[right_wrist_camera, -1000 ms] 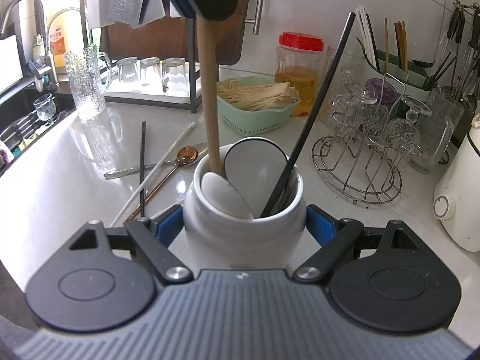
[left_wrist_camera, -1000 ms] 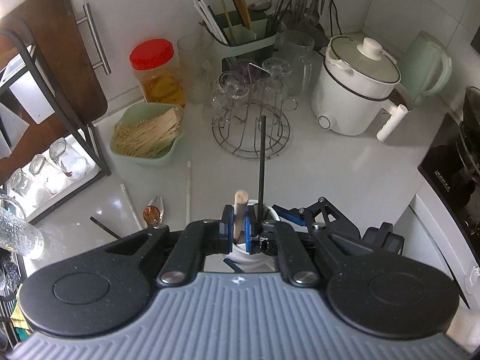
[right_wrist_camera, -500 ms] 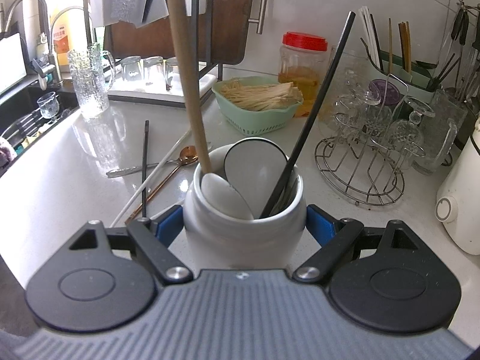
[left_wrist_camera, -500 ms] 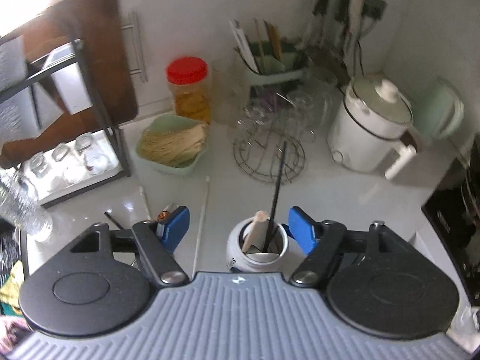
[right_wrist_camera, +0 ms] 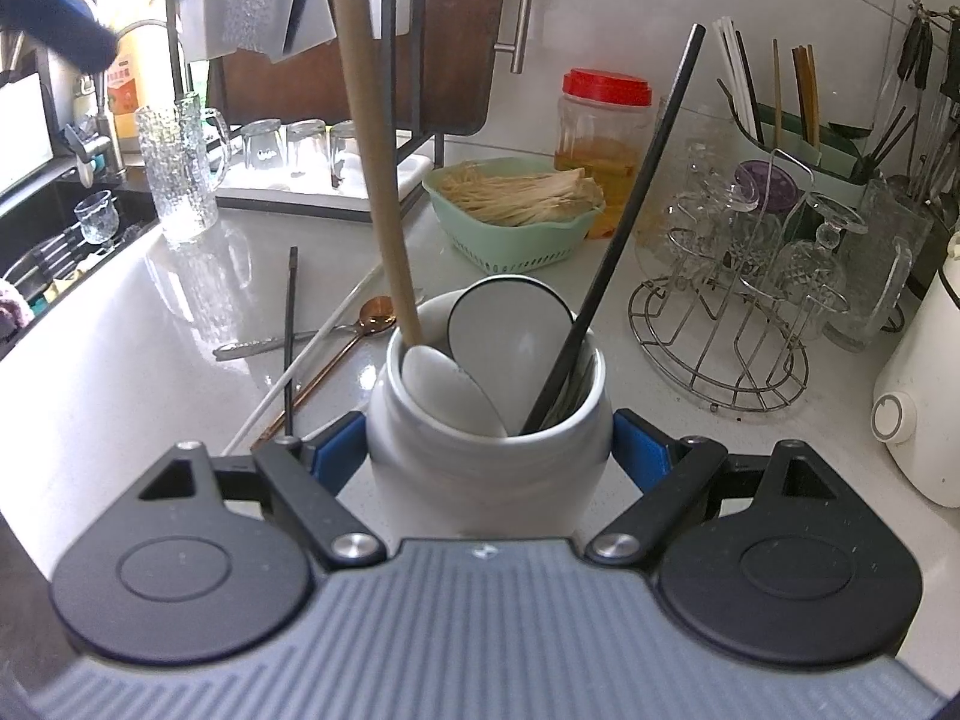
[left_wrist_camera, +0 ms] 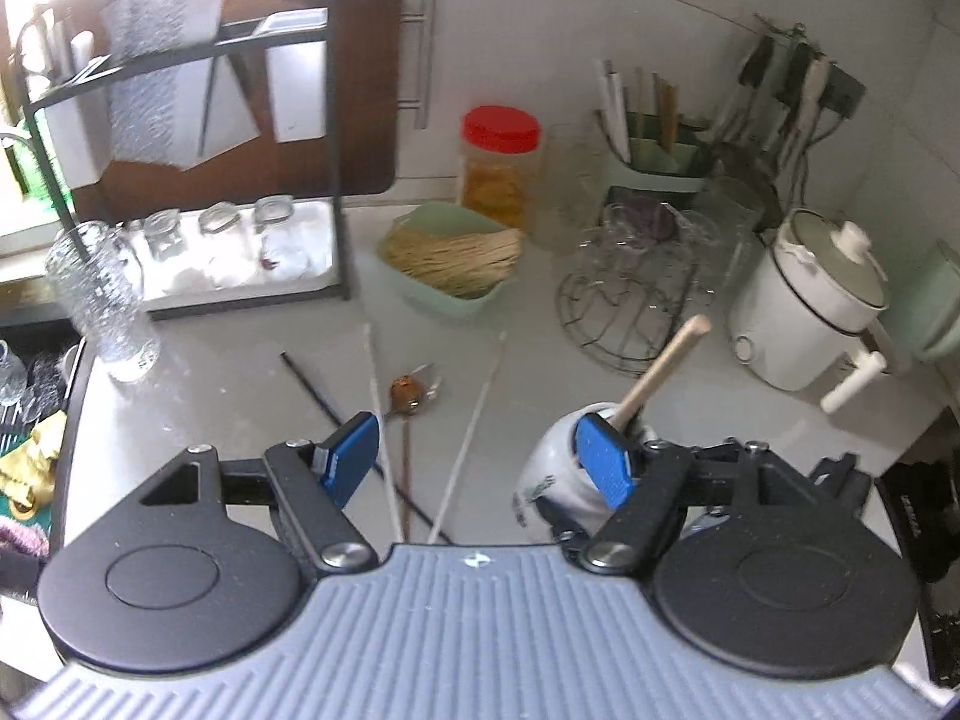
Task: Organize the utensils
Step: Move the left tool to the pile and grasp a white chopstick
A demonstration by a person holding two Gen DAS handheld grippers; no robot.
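My right gripper [right_wrist_camera: 489, 456] is shut on a white ceramic jar [right_wrist_camera: 489, 480] that stands on the counter. In the jar lean a wooden-handled spoon [right_wrist_camera: 372, 150], a black chopstick [right_wrist_camera: 624, 228] and a round grey ladle [right_wrist_camera: 510, 336]. My left gripper [left_wrist_camera: 477, 461] hangs open above the counter, left of the jar [left_wrist_camera: 552, 474], with nothing between its pads. Below it lie two white chopsticks [left_wrist_camera: 474, 426], a copper spoon [left_wrist_camera: 408, 396] and a black chopstick [left_wrist_camera: 318, 390]. The right wrist view shows the same loose utensils left of the jar, including the copper spoon [right_wrist_camera: 375, 312] and a silver spoon [right_wrist_camera: 264, 347].
A green basket of dry noodles [left_wrist_camera: 456, 264] and a red-lidded jar [left_wrist_camera: 501, 162] stand behind. A wire rack of glasses [right_wrist_camera: 744, 300] and a white electric pot [left_wrist_camera: 810, 300] are to the right. A glass mug [right_wrist_camera: 180, 174], a shelf of tumblers [left_wrist_camera: 240, 240] and a sink [right_wrist_camera: 54, 240] are on the left.
My left gripper opened, let go of the wooden spoon's handle and swung left over the loose utensils. The spoon now leans in the jar. The right gripper stayed put.
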